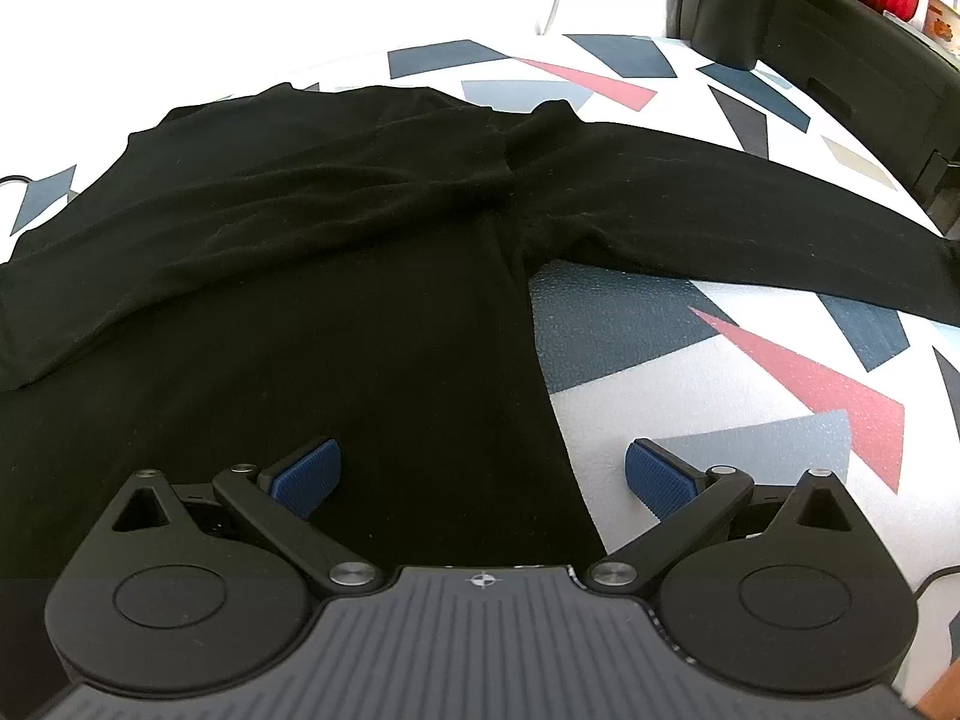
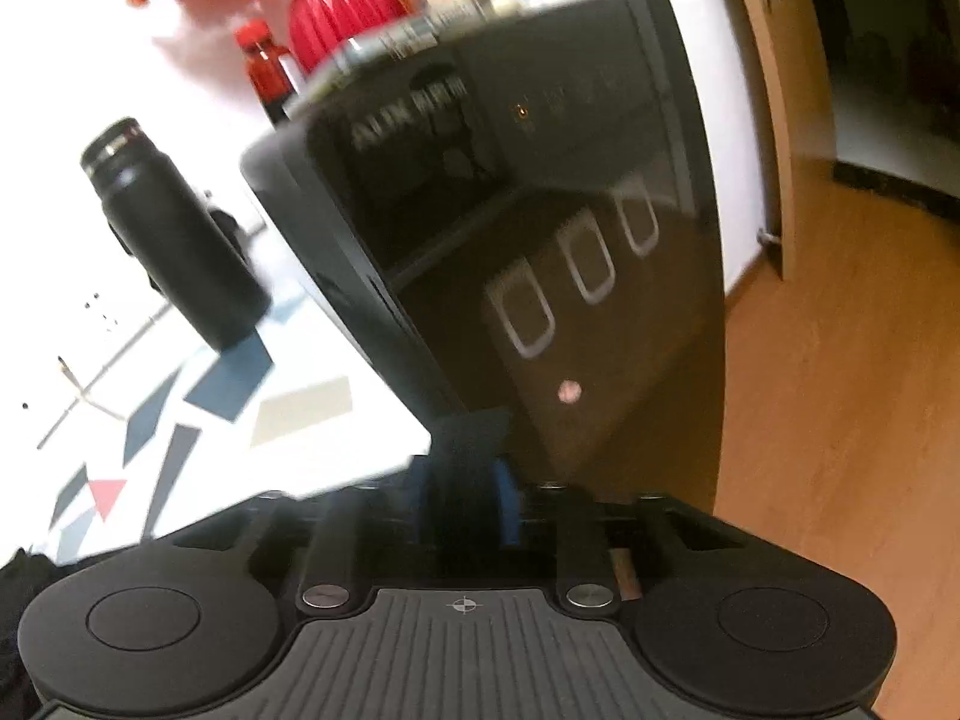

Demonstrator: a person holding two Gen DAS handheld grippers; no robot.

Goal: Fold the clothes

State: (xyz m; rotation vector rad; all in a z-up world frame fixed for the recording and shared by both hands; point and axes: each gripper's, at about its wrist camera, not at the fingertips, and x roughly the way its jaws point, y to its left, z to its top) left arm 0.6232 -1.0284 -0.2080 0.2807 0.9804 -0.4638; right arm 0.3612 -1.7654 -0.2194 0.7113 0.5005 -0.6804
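A black long-sleeved garment (image 1: 300, 276) lies spread on the table's patterned cloth (image 1: 720, 396), one sleeve (image 1: 750, 222) stretched out to the right. My left gripper (image 1: 480, 474) hovers open over the garment's near right edge, one blue pad (image 1: 306, 474) above the fabric and the other above bare cloth. The right wrist view is blurred. There my right gripper (image 2: 465, 498) has its blue pads close together at the table's edge, with a dark strip of fabric (image 2: 471, 450) filling the gap between them. It looks like the sleeve's end.
A glossy black appliance (image 2: 540, 210) stands right in front of the right gripper, at the table's corner. A black bottle (image 2: 174, 234) and a red vase (image 2: 342, 6) stand behind it. Wooden floor (image 2: 840, 420) lies beyond the edge. A white cable (image 1: 552, 0) hangs on the wall.
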